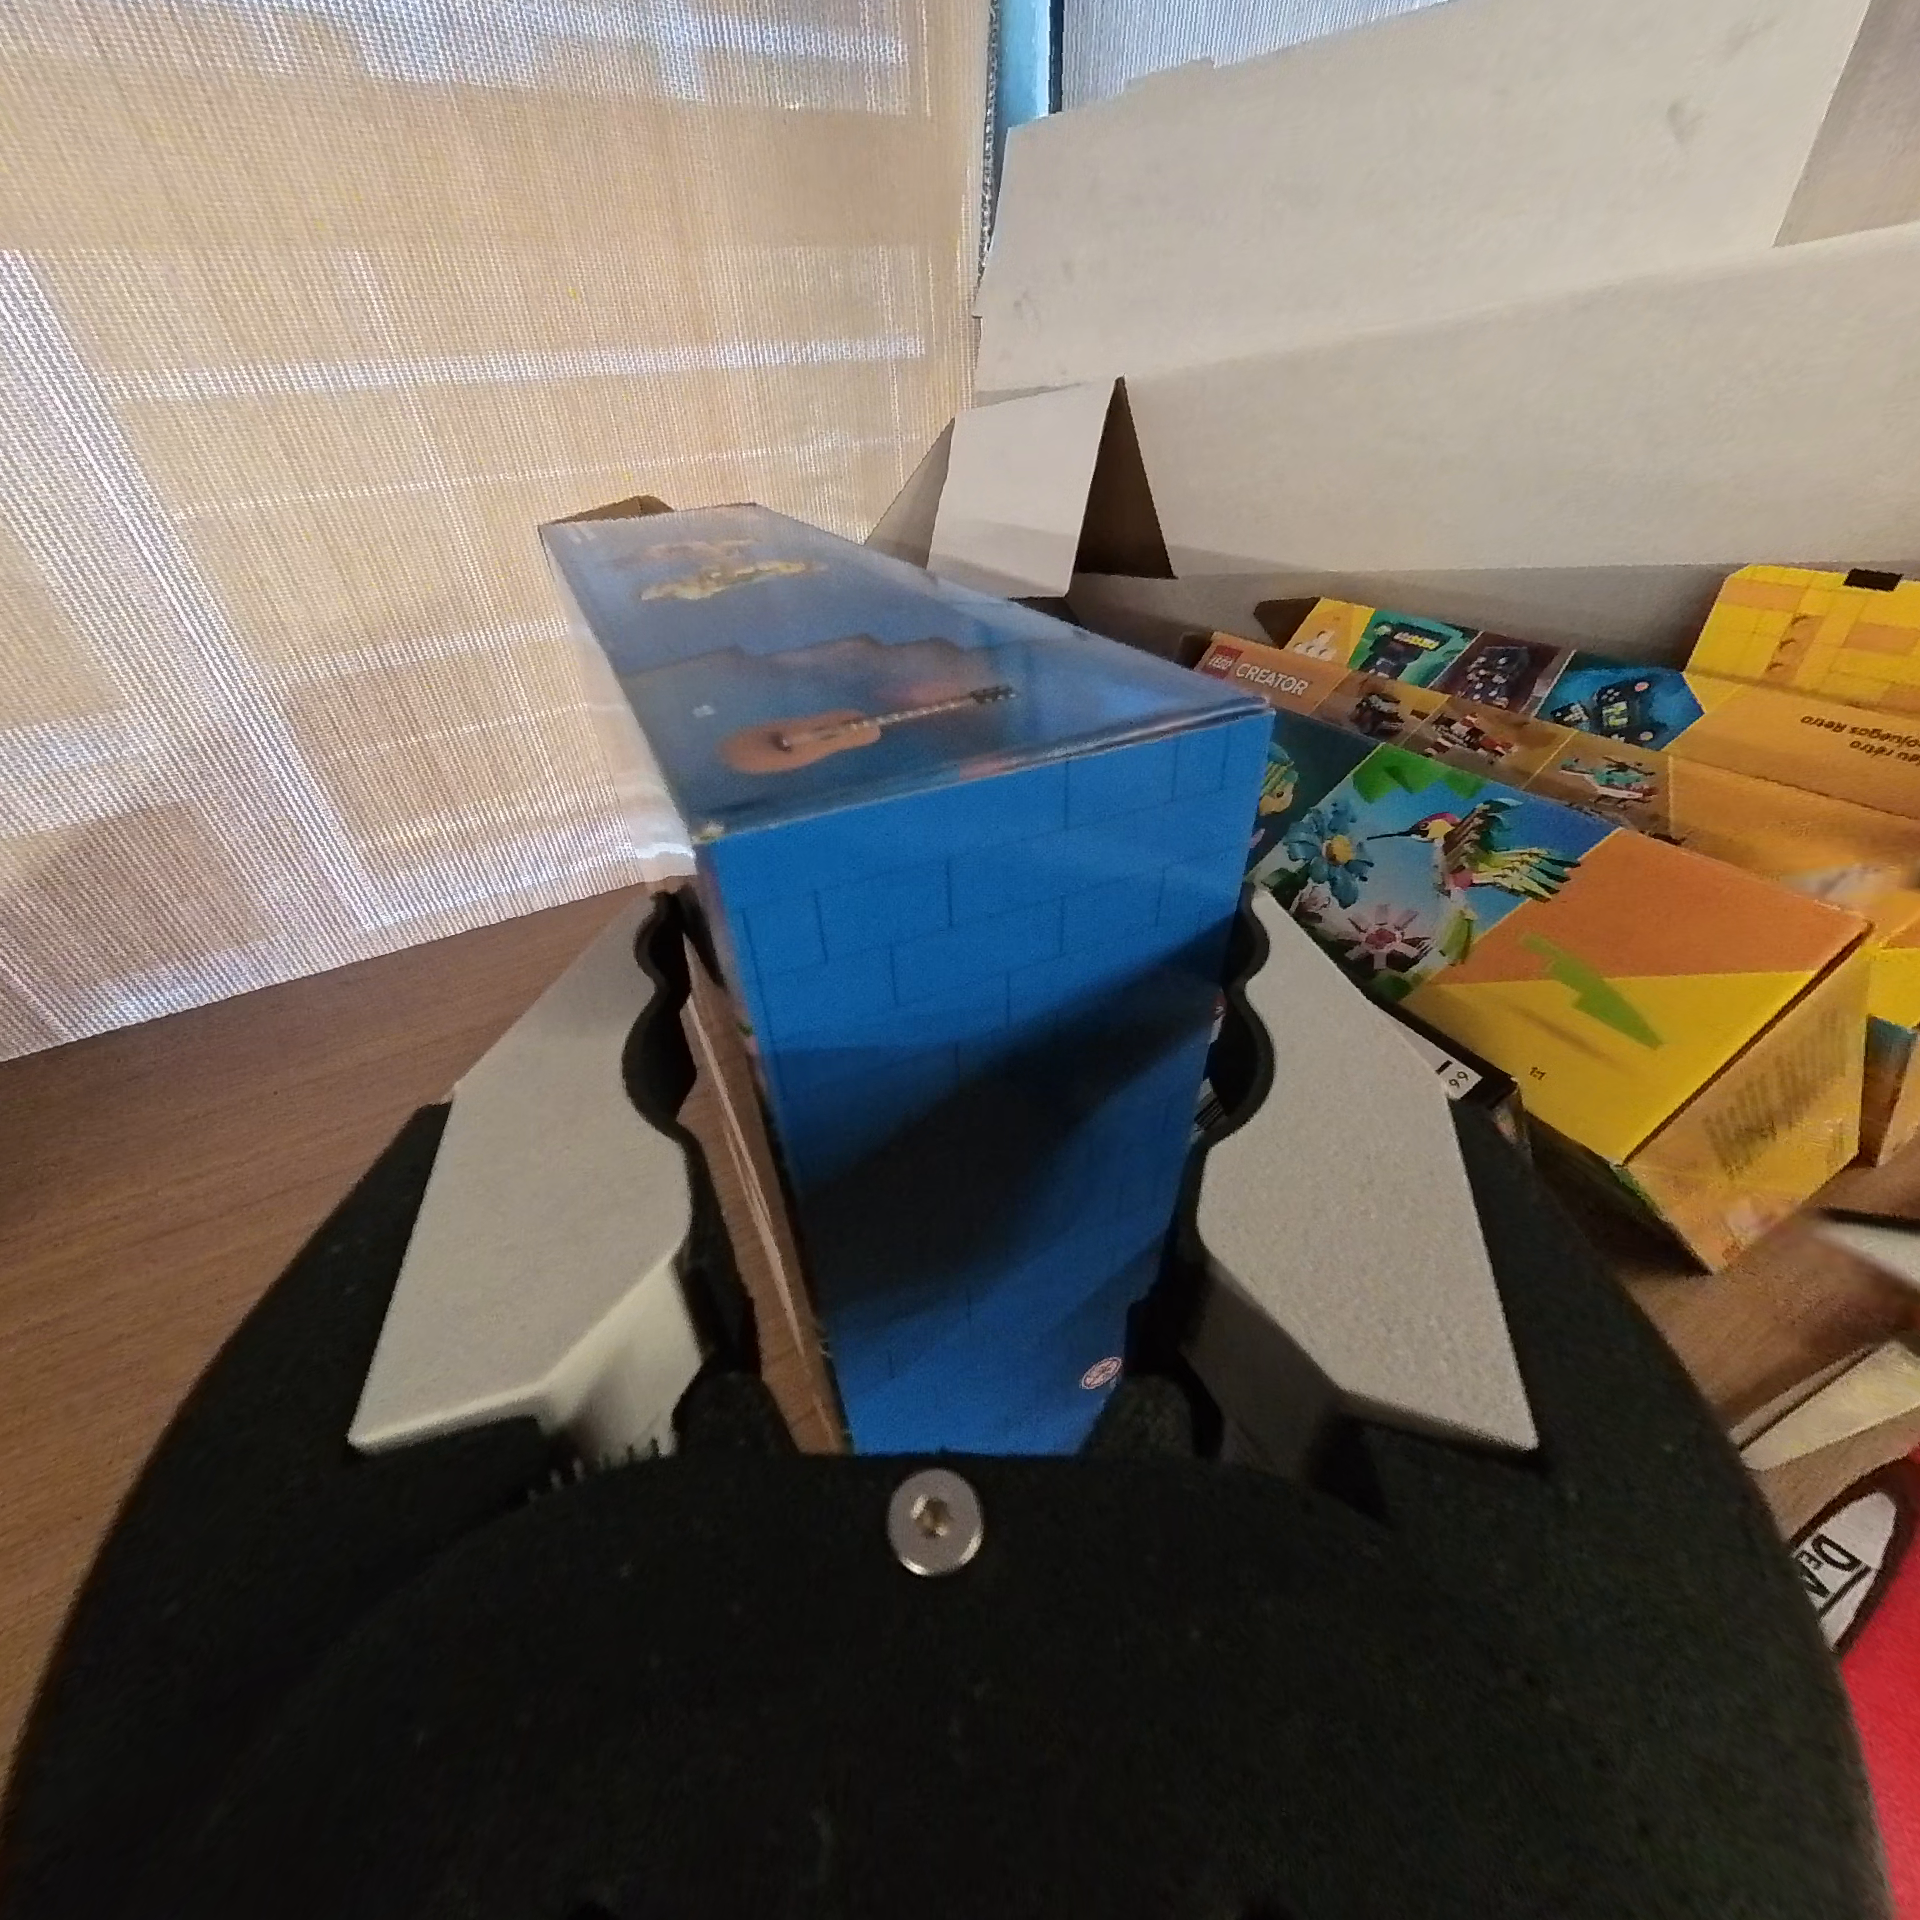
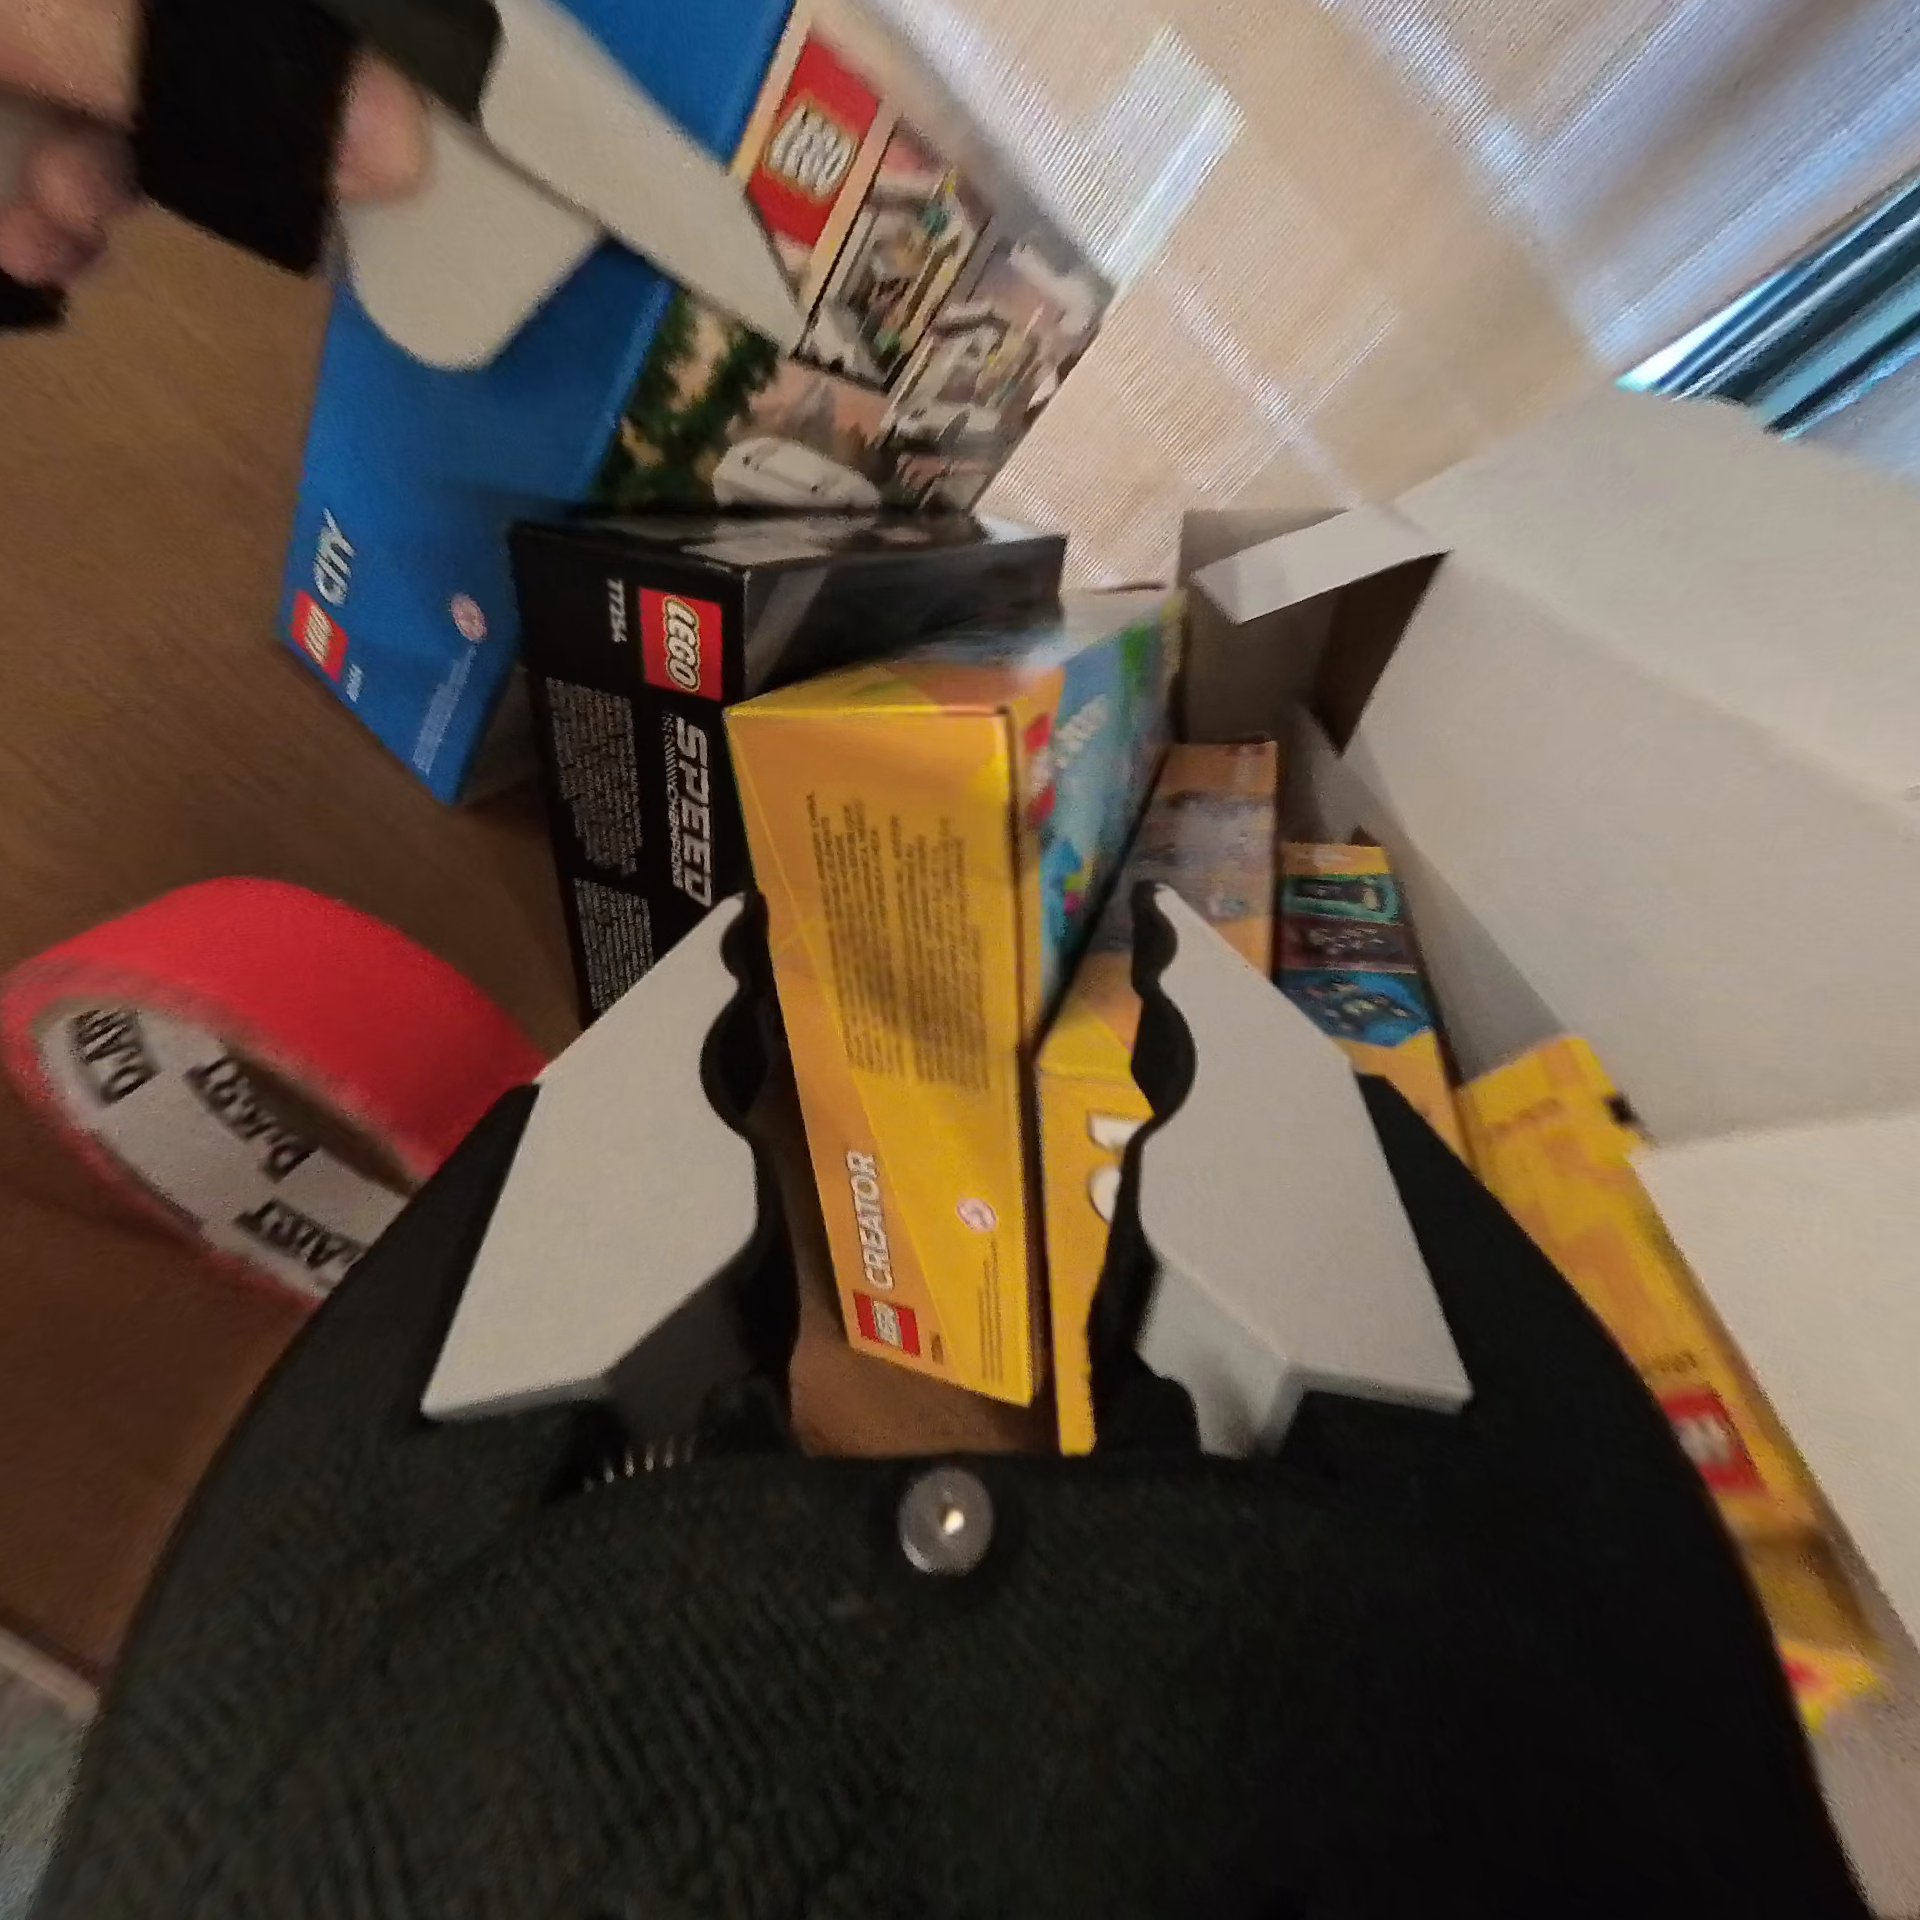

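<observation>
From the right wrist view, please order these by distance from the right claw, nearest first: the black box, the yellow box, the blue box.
1. The yellow box, between the fingers of the right claw.
2. The black box, just behind it, to the left.
3. The blue box, farthest, upper left, gripped by the other claw.

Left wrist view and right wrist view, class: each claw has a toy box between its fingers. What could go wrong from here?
1. The left claw clamps only the near end of the long blue cardboard box; its far length could sag or twist out.
2. The right claw straddles the yellow cardboard box, apparently ungripped; closing might knock the black cardboard box beside it.
</observation>
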The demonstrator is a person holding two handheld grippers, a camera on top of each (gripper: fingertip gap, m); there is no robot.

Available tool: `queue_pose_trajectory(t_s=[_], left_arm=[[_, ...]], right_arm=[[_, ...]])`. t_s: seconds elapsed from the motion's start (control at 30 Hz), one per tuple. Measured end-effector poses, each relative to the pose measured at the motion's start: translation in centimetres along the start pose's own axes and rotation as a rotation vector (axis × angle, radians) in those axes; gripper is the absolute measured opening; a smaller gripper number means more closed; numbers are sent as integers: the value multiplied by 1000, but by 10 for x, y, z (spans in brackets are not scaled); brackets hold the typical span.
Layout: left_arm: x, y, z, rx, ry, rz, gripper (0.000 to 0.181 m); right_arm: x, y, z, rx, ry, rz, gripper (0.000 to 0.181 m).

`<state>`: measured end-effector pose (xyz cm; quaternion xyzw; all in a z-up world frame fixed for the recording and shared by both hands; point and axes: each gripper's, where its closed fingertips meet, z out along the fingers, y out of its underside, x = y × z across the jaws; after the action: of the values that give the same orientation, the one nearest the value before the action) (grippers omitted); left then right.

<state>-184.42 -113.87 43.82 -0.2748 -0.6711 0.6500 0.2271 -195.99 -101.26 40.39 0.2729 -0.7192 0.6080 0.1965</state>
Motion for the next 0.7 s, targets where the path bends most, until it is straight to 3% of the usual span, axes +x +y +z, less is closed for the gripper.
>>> queue_pose_trajectory(t_s=[0.1, 0.23, 0.37, 0.7], left_arm=[[0, 0, 0, -9, 1, 5, 102], [0, 0, 0, 5, 0, 3, 102], [1, 0, 1, 2, -2, 7, 102], [1, 0, 1, -2, 0, 10, 102]], right_arm=[[30, 8, -54, 133, 111, 86, 64], [98, 76, -102, 155, 299, 224, 59], [141, 132, -97, 66, 318, 255, 73], [154, 159, -57, -149, 254, -58, 70]])
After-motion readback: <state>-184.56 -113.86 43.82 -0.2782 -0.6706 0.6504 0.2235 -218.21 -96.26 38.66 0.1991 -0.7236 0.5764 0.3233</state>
